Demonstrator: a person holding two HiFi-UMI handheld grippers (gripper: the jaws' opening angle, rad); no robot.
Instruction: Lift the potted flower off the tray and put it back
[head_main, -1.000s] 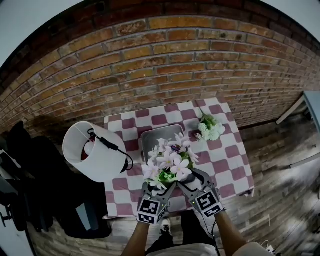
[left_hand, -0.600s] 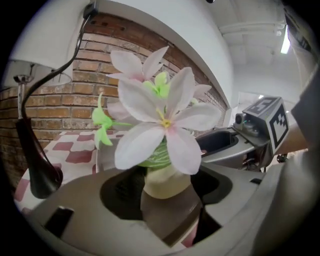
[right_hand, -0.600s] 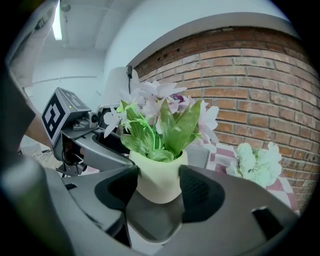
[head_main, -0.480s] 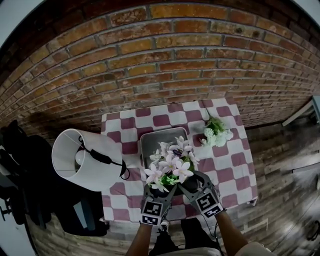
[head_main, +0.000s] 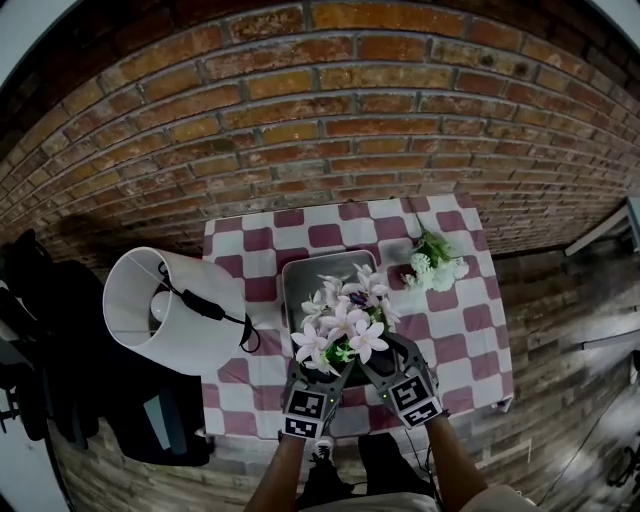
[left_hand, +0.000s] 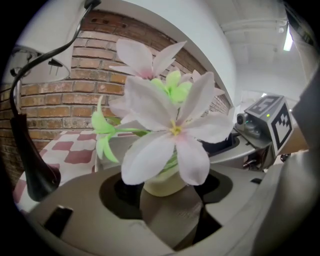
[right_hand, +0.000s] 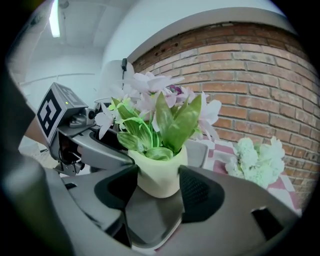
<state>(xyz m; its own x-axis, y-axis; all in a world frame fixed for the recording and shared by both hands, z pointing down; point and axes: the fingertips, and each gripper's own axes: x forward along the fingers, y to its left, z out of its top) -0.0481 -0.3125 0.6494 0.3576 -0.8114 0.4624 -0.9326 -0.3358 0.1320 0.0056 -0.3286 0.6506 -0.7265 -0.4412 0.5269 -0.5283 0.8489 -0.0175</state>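
Observation:
A potted flower (head_main: 342, 326) with pale pink blooms and green leaves stands in a cream pot (right_hand: 159, 175) over the near end of the grey metal tray (head_main: 312, 276). My left gripper (head_main: 333, 370) and right gripper (head_main: 366, 368) meet under the blooms from the near side. In the left gripper view the pot (left_hand: 162, 182) sits between the left gripper's (left_hand: 165, 197) jaws. In the right gripper view the right gripper's (right_hand: 157, 186) dark pads press on the pot's two sides. The blooms hide the pot's base in the head view, so I cannot tell whether it rests on the tray.
The tray lies on a small table with a red-and-white checked cloth (head_main: 455, 335) against a brick wall (head_main: 330, 130). A lamp with a white shade (head_main: 150, 305) and black cord leans at the table's left. A loose white flower bunch (head_main: 432, 268) lies at the back right.
Both grippers have sunk with the potted flower between them, down toward the tray. The tray, lamp and white bunch have stayed put.

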